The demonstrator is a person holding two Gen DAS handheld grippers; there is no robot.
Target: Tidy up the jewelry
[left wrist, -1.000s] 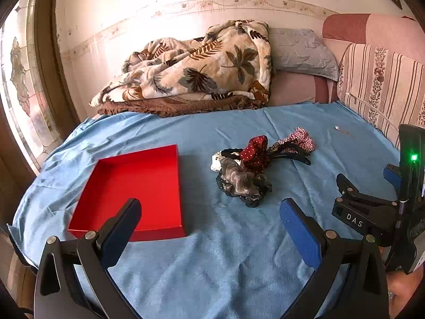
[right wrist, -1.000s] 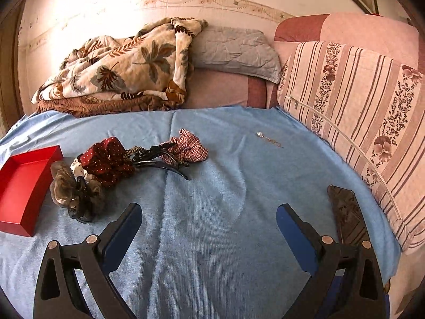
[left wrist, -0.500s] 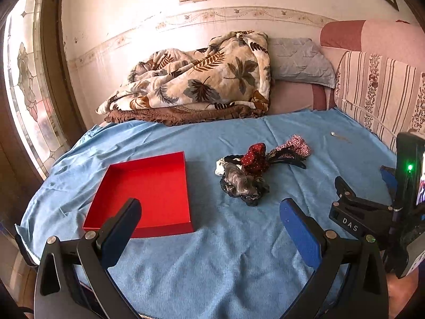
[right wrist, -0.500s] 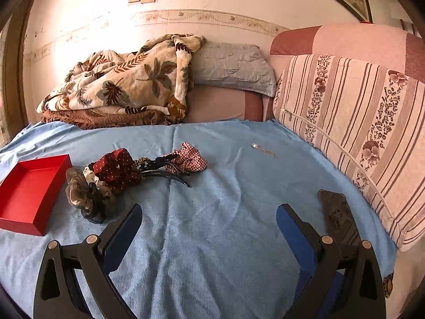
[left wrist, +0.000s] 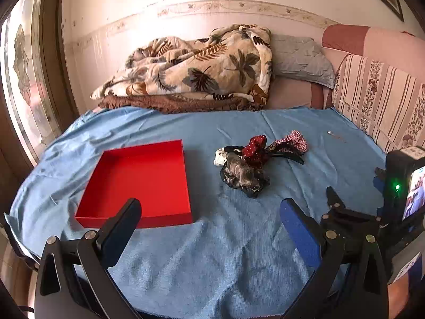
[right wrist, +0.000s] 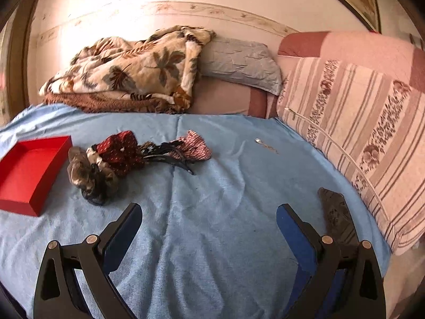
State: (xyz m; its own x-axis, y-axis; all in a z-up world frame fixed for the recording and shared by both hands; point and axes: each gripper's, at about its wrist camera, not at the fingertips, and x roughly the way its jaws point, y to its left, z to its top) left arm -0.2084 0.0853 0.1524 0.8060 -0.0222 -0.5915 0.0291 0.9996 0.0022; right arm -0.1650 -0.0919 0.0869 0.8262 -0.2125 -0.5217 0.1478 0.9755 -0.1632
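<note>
- Both rigs have backed off; left gripper [left wrist: 209,220] and right gripper [right wrist: 209,219] gape wide, holding nothing.
- Red tray [left wrist: 138,178] bare at my ten o'clock; hair-accessory pile [left wrist: 252,162] untouched at one o'clock, everything left.

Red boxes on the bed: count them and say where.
1. The red box sits open on the blue bedspread, apart from the hair-accessory pile beside it.

Leaf-print blanket [left wrist: 196,66] heaped beside grey pillow [left wrist: 300,58]; striped cushion [right wrist: 358,122].
</note>
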